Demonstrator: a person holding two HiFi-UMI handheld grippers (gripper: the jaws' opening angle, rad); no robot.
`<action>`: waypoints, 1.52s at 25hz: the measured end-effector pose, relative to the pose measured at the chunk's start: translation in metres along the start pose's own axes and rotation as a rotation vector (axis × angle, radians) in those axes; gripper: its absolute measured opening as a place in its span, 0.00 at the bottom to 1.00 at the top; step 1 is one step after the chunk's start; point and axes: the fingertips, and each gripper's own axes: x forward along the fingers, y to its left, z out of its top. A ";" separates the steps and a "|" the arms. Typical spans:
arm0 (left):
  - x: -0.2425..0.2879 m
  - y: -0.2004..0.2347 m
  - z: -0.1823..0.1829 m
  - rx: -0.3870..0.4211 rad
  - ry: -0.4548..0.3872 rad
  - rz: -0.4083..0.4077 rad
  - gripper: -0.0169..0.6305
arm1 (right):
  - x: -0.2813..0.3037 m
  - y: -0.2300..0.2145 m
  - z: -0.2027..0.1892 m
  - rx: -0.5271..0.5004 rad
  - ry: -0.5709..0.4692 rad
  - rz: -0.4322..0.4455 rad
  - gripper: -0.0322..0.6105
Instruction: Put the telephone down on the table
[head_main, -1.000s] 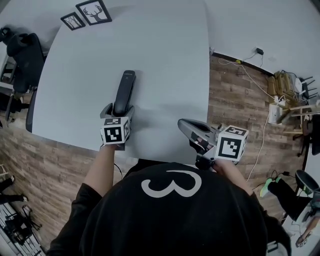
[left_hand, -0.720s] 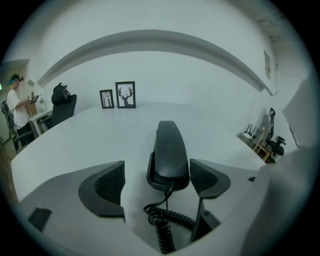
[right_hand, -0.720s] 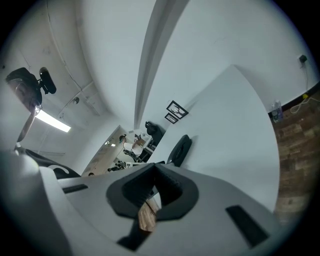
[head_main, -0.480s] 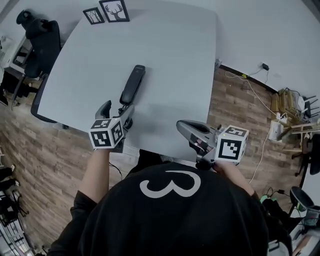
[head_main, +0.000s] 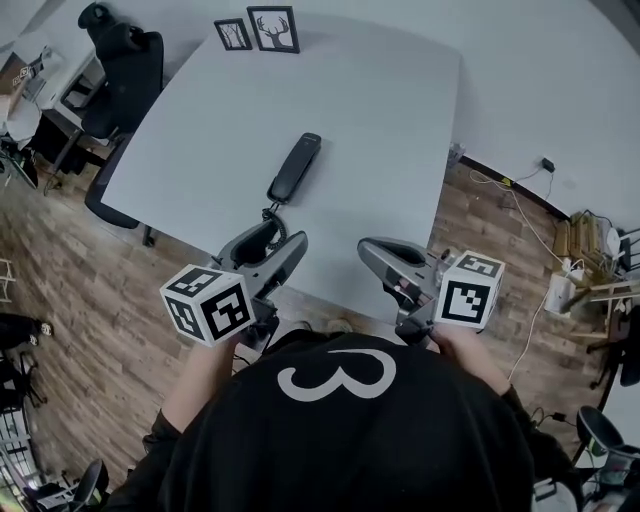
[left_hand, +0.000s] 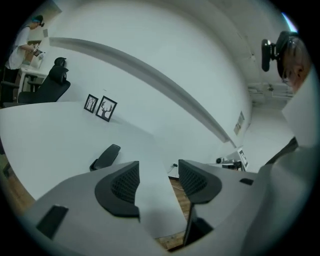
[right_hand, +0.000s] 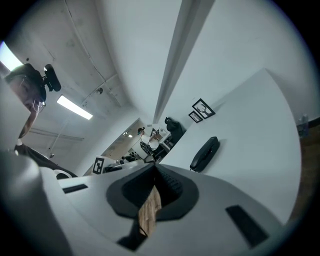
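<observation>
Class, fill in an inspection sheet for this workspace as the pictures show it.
Surface: white table.
Job's things: telephone lying flat on the table, touched by neither gripper.
Clutter: two framed pictures at the far edge.
Grippers: left gripper open, its fingers have just closed partway, nothing between them; right gripper shut, empty.
Cables: curled cord at the telephone's near end; cables on the floor.
Surroundings: wooden floor, office chair.
</observation>
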 end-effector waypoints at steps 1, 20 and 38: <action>-0.005 -0.005 0.002 -0.004 -0.001 -0.018 0.38 | 0.002 0.003 0.001 -0.006 -0.002 0.003 0.06; -0.095 -0.039 0.000 0.098 -0.006 -0.154 0.05 | 0.031 0.083 -0.046 -0.078 -0.025 -0.043 0.06; -0.120 -0.027 -0.018 0.046 -0.002 -0.178 0.05 | 0.039 0.104 -0.079 -0.058 -0.008 -0.088 0.06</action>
